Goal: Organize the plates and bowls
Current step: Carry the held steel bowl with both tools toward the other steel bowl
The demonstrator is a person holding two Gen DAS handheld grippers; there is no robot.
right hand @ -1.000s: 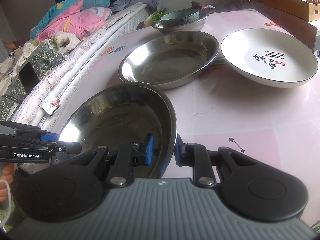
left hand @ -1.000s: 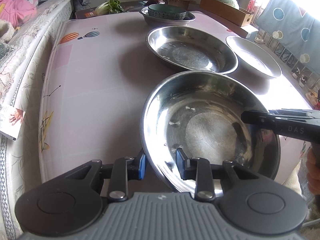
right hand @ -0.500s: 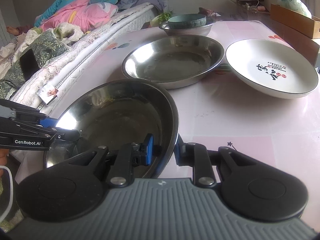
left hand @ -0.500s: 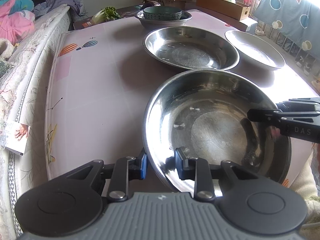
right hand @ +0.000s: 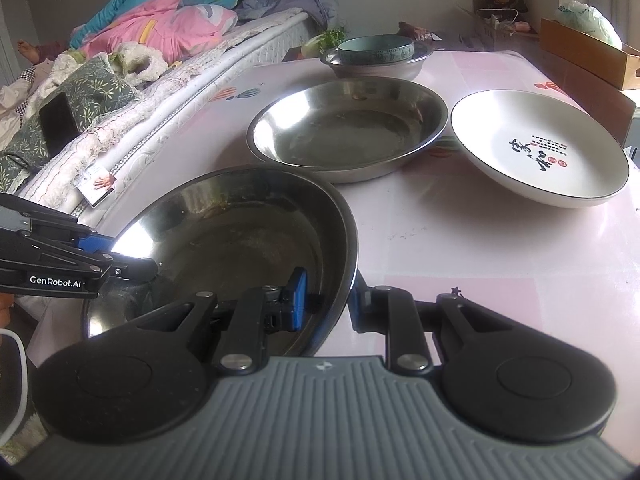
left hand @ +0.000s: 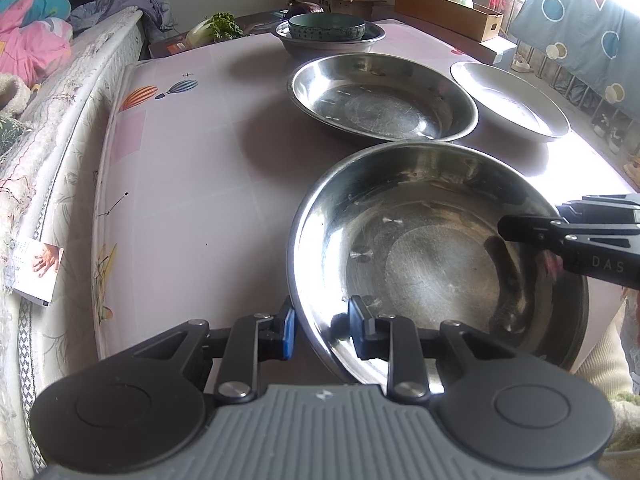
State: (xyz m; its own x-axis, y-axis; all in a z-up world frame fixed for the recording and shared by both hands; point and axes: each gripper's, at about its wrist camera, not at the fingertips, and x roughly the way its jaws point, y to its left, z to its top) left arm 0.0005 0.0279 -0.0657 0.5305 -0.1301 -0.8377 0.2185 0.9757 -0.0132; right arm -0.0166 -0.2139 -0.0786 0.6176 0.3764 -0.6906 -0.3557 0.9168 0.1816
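Left wrist view: near steel plate [left hand: 436, 248] is clamped at opposite rims by left gripper [left hand: 320, 326] and right gripper [right hand: 326, 300], for level carrying off the tabletop's [left hand: 192, 184] near edge.

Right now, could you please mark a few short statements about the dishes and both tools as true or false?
1. Both the left tool and the right tool grip the near round steel pan. True.
2. The white ceramic plate with black writing sits inside the far round steel pan. False: it lies beside it on the table.
3. The teal bowl sits in a steel basin. True.
4. The near pan holds food. False: it looks empty.
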